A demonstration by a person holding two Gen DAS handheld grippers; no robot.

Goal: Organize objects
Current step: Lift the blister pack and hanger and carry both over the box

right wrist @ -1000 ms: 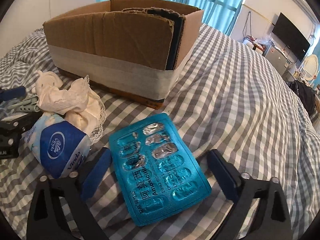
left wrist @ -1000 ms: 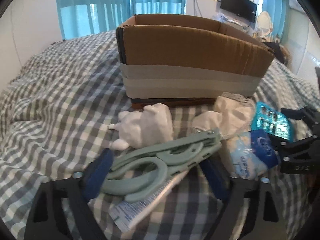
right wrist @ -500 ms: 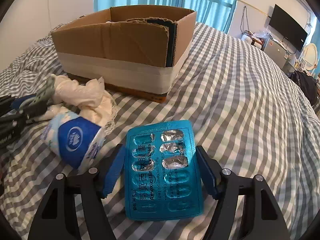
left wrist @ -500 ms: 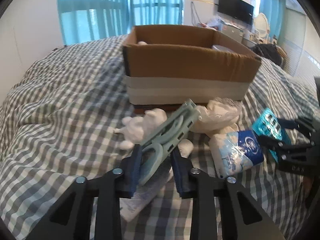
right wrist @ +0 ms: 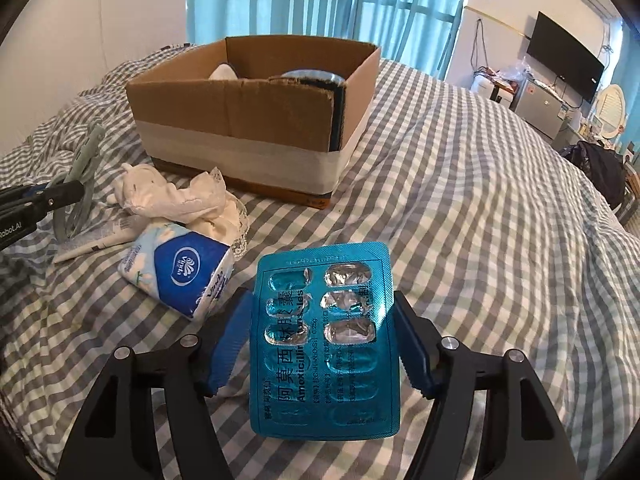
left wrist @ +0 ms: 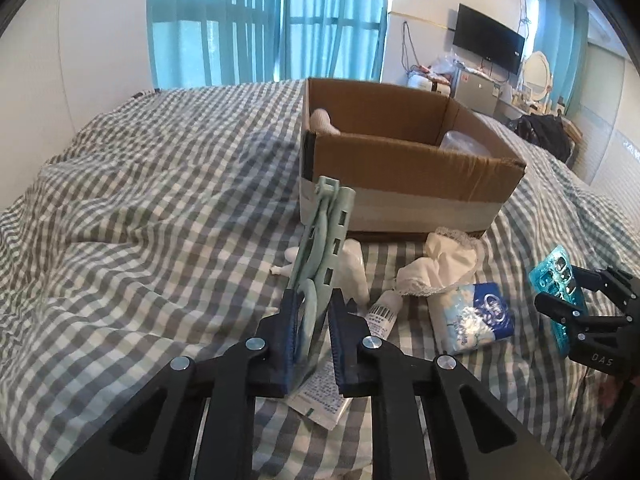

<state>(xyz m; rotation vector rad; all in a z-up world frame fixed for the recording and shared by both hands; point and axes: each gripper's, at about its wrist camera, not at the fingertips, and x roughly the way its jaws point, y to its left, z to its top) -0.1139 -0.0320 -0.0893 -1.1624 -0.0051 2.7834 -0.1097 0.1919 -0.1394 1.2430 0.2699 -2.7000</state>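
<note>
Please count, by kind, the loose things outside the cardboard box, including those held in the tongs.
Hangers, held in left tongs: 1
Pill packs, held in right tongs: 1
Tissue packs: 1
Tubes: 1
White cloths: 1
White soft toys: 1
Total: 6

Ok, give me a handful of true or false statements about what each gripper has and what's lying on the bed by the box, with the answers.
1. The left gripper is shut on the green hanger. True.
2. The right gripper holds the tissue pack. False: it is shut on the blue pill blister; the pack lies on the checked bedspread.
3. The cardboard box is closed. False: it is open, with things inside.
4. A white tube lies on the bed near the left gripper. True.
</note>
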